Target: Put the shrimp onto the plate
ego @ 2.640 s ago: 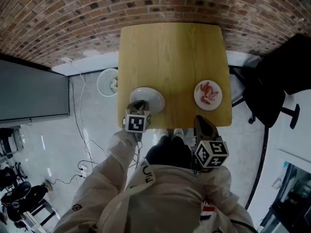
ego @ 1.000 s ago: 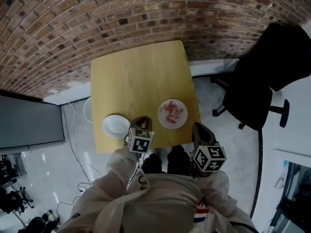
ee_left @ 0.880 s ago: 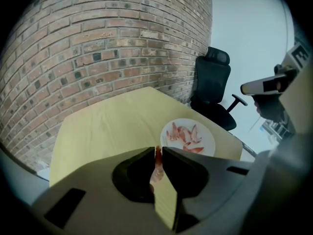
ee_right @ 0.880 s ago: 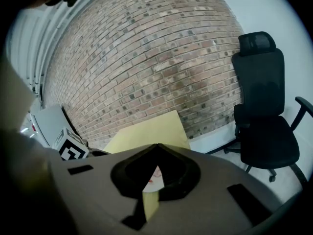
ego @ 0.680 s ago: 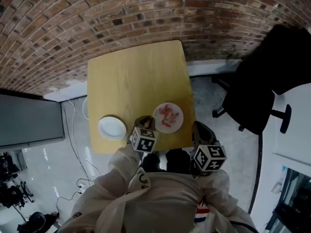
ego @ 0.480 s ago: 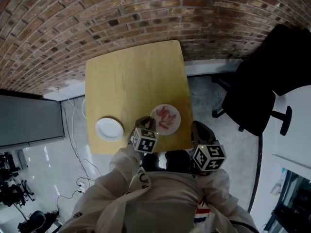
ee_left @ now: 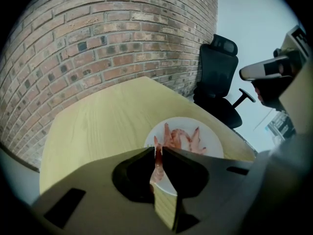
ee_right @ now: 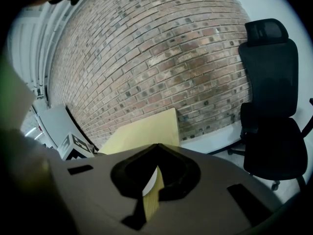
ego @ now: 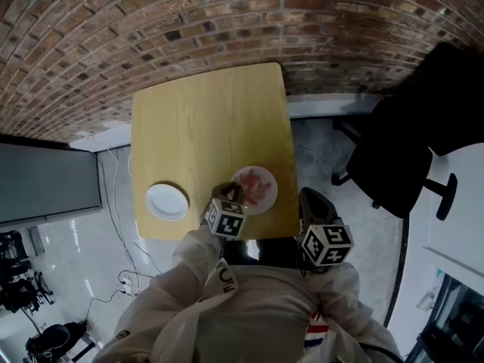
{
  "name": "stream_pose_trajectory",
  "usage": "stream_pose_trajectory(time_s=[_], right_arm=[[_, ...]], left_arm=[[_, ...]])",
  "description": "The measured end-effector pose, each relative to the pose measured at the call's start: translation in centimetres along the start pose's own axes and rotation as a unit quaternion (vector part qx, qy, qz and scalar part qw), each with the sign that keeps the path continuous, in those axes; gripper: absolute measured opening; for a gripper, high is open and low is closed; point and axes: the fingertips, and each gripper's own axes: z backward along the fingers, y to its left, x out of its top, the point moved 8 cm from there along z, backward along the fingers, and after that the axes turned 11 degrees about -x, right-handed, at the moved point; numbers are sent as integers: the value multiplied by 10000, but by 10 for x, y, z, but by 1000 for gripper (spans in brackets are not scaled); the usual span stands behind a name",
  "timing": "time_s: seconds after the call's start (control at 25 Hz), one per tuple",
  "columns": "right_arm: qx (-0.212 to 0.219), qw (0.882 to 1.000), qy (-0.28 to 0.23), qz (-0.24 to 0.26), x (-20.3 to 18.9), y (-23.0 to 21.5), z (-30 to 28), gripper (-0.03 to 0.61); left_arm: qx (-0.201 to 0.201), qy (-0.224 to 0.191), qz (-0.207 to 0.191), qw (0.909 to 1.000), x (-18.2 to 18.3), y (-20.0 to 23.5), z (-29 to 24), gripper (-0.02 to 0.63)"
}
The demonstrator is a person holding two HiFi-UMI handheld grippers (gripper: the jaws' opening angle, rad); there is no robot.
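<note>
a: where is the shrimp?

b: pink shrimp (ego: 257, 185) piled on the full plate (ego: 270, 198), near right part of the table (ego: 204, 119). too small to count from the head view. from the left gripper view they overlap, so the count is not clear.

a: the other plate?

b: empty plate (ego: 166, 201) sits near the near left corner, well apart from the full plate.

a: left gripper?

b: left gripper (ego: 225, 190) tips hang over the near left rim of the full plate. in its own view the jaws stand a narrow slit apart, not clenched. one shrimp lines up with the slit and its sides are hidden by the jaws. it reads as lying on the plate beyond the tips, not pinched. the jaws also cover the near part of that plate.

a: right gripper?

b: right gripper (ego: 309, 195) is off the table's near right corner, well apart from both plates. its tips are pinched together on nothing. below the tips a sliver of table and a white rim show, and i can't tell which plate.

a: anything cut off?

b: the person's sleeve (ego: 189, 278) and body hide the table's near edge. the black chair (ego: 408, 150) on the right is dark, detail lost. the brick wall (ego: 151, 21) is on the far side.
</note>
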Motion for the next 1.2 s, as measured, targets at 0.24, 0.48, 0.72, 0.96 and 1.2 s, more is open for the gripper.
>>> stream_pose_trajectory(time_s=[0.24,0.48,0.72,0.96,1.2], right_arm=[[75,10000,41,21,1,-6,-7,23],[129,9999,82,13,4,-12,-13,23],[163,9998,128,48,6,-17,-17,23],[227,9996,171,77,6,-21,-22,23],[264,9994,192,88,5,-23,-23,23]], left_arm=[[22,51,106,9999,-2,0,-6,54],[-26,-1,251,9997,1,0,-10,54],[-112,-84,306,9994,2,-1,-12,54],[-107,-82,354,9993,2,-5,-14,55],[-132,-60,381,9992,-1,-6,-14,55]])
